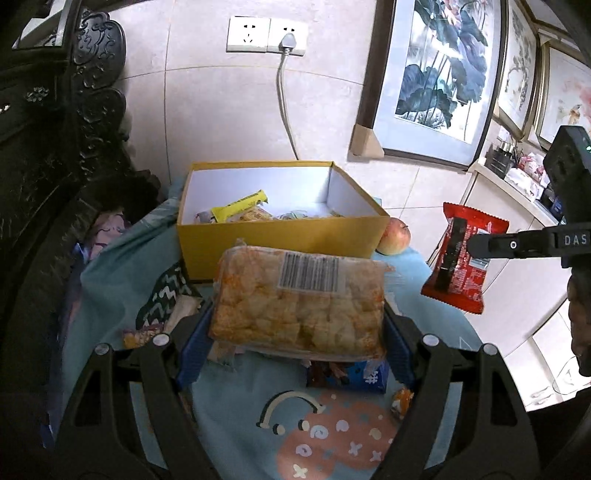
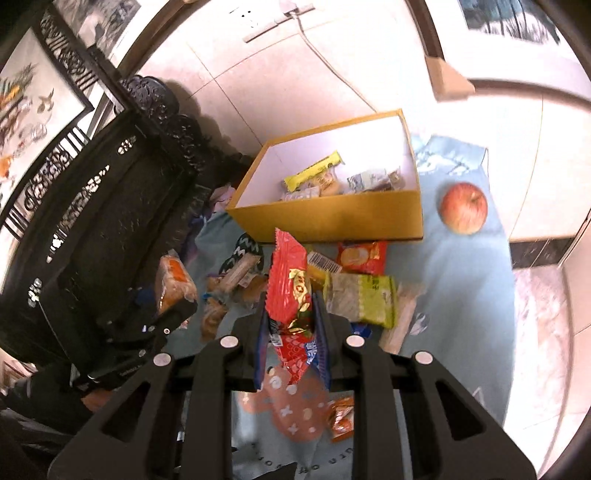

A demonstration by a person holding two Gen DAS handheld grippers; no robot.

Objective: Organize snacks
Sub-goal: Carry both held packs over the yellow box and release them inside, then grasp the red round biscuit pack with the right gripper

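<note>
Step in hand: carry to box, 2 items held aloft at once. Left gripper [image 1: 297, 321]: jaws spread wide and grasping a clear packet of orange-dusted crackers [image 1: 299, 299] by its 2 short ends, barcode label uppermost, the packet raised clear of the cloth and just short of the box's near wall. Right gripper [image 2: 291, 325]: jaws clenched on a red snack packet [image 2: 290, 280], which stands upright between the pads, its top edge level with the box's near wall in the right wrist view. Destination: yellow box [image 1: 280, 236], open-topped, white inside, standing on a pale blue printed cloth [image 1: 240, 424] at the far side of the pile; a yellow bar [image 2: 314, 170] and several small wrappers already lie on its floor, with most of the floor bare. Next move, by judgement: each packet must clear the near wall before the jaws release; the wide cracker packet is best set down flat in the bare part, and the 2 grippers should go in turn rather than crowd 1 opening. Left loose on the cloth: an orange biscuit packet [image 2: 364, 256], a green packet [image 2: 364, 295], a small orange wrapper [image 2: 341, 417], others part hidden. Also present: an apple [image 2: 464, 208] right of the box, not in the path; dark carved furniture [image 2: 92, 229] close on the left; a wall socket [image 1: 266, 35] with cable behind.
</note>
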